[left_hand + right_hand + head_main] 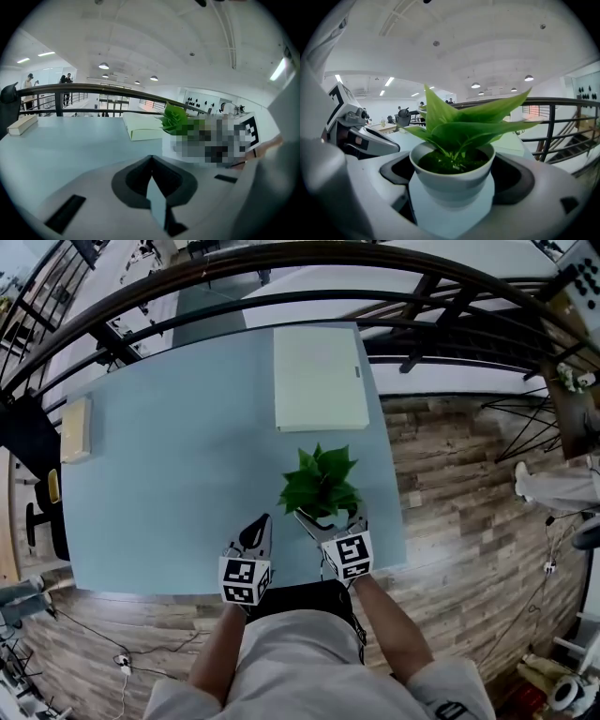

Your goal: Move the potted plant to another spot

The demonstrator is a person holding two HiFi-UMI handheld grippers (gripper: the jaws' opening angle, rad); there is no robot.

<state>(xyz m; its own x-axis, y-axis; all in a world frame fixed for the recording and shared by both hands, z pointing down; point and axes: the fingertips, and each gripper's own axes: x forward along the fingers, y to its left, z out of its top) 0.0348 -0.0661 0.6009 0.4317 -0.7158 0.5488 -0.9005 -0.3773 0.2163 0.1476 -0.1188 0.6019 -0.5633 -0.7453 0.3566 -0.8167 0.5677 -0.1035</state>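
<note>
The potted plant (319, 486) is a small white pot (452, 185) with broad green leaves (459, 124). It stands near the front right of the pale blue table (169, 446). My right gripper (330, 519) is shut on the pot, with a dark pad against each side (453, 171). My left gripper (258, 526) rests just left of the plant, near the table's front edge. Its jaws are shut with nothing between them (151, 159). In the left gripper view the plant's leaves (174, 119) show to the right, partly behind a mosaic patch.
A flat pale green box (319, 378) lies on the table beyond the plant. A small beige box (75, 427) sits at the table's left edge. A dark curved railing (281, 277) runs behind the table. Wooden floor (459, 484) lies to the right.
</note>
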